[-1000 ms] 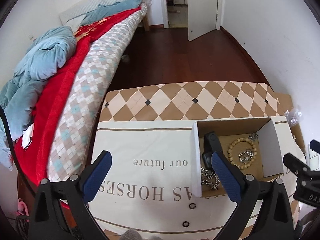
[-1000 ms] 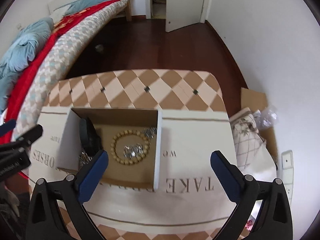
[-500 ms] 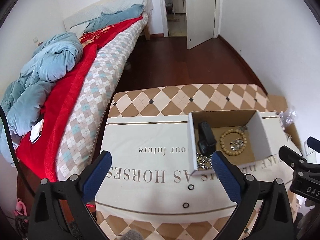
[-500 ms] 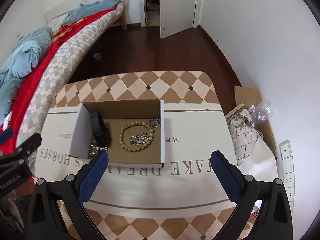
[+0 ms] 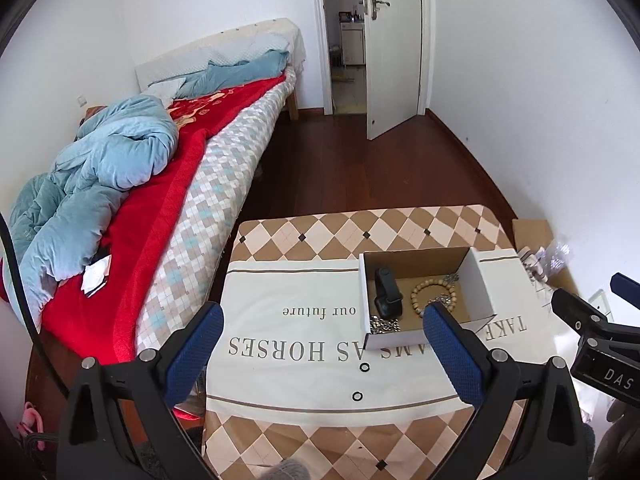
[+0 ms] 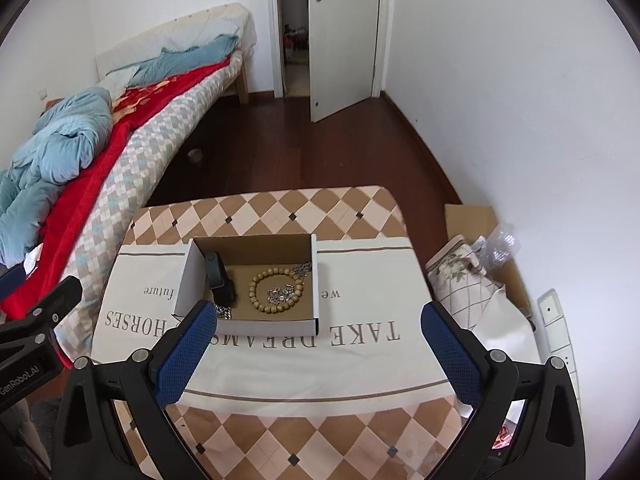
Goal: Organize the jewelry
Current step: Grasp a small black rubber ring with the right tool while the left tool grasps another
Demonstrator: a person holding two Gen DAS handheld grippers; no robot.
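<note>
Table under checked cloth; lettered runner atop; box on runner; two rings near box.

A box sat on the cloth covering the desk. In it, a watch lay left of a bead bracelet, a chain at the near left corner. The bed stood left of the desk, the door behind.

Bright, even daylight; strong fisheye bend

Both views are sharp ahead of the jaws; walls and bed curve toward dark vignetted corners, shadows stay soft, and the white walls look slightly washed out.
</note>
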